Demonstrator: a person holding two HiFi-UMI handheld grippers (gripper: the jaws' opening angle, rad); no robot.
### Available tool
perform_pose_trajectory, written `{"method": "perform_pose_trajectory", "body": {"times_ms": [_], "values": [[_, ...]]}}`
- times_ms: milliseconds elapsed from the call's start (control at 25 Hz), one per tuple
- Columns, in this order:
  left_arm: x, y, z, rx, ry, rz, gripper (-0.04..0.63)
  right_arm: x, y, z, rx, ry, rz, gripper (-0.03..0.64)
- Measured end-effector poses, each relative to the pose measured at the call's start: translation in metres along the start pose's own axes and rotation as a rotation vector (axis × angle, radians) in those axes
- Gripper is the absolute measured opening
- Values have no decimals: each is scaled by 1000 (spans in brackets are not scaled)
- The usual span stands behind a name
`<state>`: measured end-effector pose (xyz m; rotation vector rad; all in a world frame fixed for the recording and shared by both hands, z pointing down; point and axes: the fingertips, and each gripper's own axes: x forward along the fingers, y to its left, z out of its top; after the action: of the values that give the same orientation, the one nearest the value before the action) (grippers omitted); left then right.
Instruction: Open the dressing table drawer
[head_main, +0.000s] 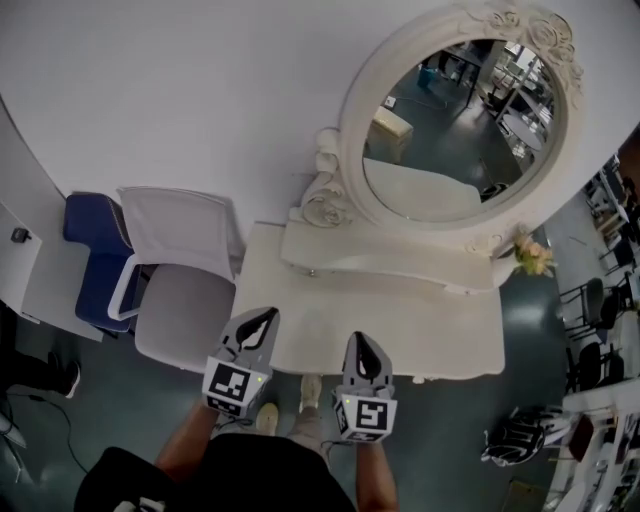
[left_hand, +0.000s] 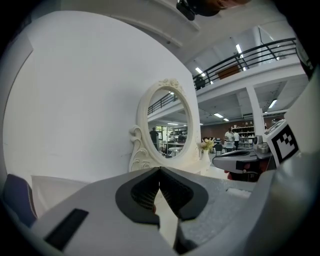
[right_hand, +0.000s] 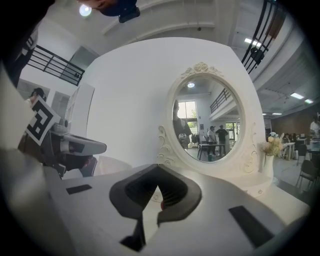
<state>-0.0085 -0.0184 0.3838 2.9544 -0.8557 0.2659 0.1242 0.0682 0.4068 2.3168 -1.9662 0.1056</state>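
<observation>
Your left tongs (head_main: 267, 316) and right tongs (head_main: 358, 341), pressed together and empty, face the counter (head_main: 420, 320): approach step. Next, spread one for the unseen drawer.

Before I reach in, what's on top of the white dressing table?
A white oval mirror on a raised shelf and a pale flower bouquet at the right end. The left gripper and right gripper cover part of the near edge.
</observation>
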Motion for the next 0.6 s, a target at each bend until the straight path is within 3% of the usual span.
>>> {"method": "perform_pose_trajectory", "body": {"times_ms": [440,600], "values": [[48,22,-14,-25,39,123,3,74,-22,-32,10,80,135,5],[60,31,-28,-76,76,162,3,97,-21,-44,19,110,180,50]]}}
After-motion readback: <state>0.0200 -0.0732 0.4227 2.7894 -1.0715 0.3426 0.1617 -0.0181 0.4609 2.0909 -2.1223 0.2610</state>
